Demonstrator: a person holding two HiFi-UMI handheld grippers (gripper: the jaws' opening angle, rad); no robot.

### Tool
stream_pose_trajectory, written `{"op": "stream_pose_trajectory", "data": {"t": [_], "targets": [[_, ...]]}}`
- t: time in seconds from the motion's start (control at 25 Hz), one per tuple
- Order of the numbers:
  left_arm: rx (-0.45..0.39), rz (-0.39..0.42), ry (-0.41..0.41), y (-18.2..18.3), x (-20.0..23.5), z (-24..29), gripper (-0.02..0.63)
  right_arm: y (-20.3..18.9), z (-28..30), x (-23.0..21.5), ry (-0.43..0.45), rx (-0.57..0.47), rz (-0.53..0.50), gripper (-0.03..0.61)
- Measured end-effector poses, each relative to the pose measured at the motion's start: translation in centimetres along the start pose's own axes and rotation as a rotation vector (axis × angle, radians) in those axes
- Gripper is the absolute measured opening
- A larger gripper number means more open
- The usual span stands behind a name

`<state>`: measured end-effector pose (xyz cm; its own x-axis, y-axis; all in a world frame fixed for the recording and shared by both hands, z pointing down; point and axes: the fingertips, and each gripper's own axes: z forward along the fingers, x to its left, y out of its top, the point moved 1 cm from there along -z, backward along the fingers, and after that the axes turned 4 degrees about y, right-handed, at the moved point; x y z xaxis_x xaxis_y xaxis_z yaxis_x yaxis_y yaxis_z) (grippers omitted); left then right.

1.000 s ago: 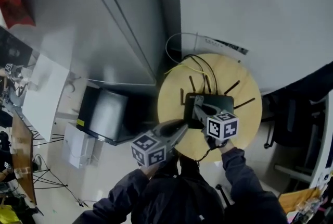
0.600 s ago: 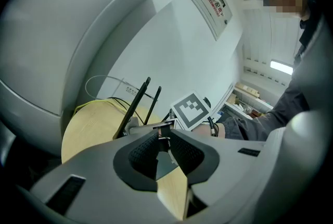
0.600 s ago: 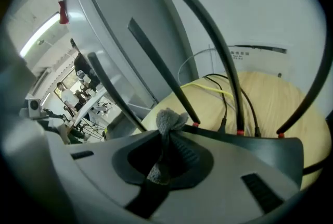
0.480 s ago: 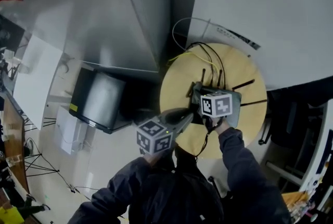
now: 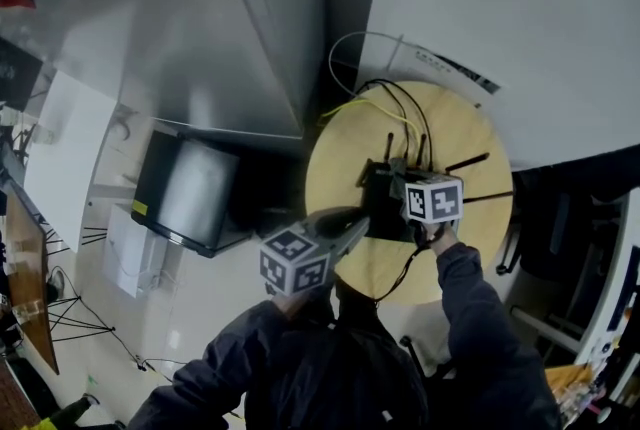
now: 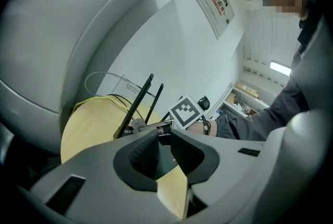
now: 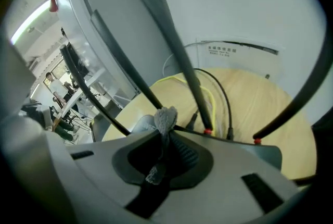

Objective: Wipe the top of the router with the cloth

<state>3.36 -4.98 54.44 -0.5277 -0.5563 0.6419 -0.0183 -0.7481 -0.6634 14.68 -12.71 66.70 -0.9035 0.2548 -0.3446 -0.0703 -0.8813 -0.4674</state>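
Right arm, dark sleeve, reaches forward over the round bench (image 5: pixel 340 168). We log its right tongs (image 7: pixel 165 134) low over the top of the black router (image 5: pixel 388 213), pressed together on a grey cloth (image 7: pixel 165 117) whose tuft pokes out beside the antennas (image 7: pixel 169 46). Left arm sits lower at the bench's near edge, where we note the left tongs (image 6: pixel 164 147) slightly spread, pinching nothing and pointed at the router.

Round wooden table (image 5: pixel 345 168) carries a black router (image 5: pixel 385 210) and trailing cables (image 5: pixel 397 104)
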Motion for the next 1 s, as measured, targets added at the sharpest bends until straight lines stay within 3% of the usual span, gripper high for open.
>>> {"op": "stream_pose_trajectory", "data": {"t": [0.52,0.8,1.0], "targets": [[0.024,0.018,-0.032,0.3,-0.1,0.6,0.066,-3.6,-5.3,-8.8,-0.183,-0.027,0.094,0.069],[0.032,0.020,-0.044,0.1,-0.2,0.6,0.066,-4.7,-6.4,-10.9,-0.271,-0.053,0.152,0.069],[0.029,0.021,-0.041,0.3,0.0,0.2,0.067,-3.8,-6.6,-9.4,-0.254,-0.108,0.161,0.069]]}}
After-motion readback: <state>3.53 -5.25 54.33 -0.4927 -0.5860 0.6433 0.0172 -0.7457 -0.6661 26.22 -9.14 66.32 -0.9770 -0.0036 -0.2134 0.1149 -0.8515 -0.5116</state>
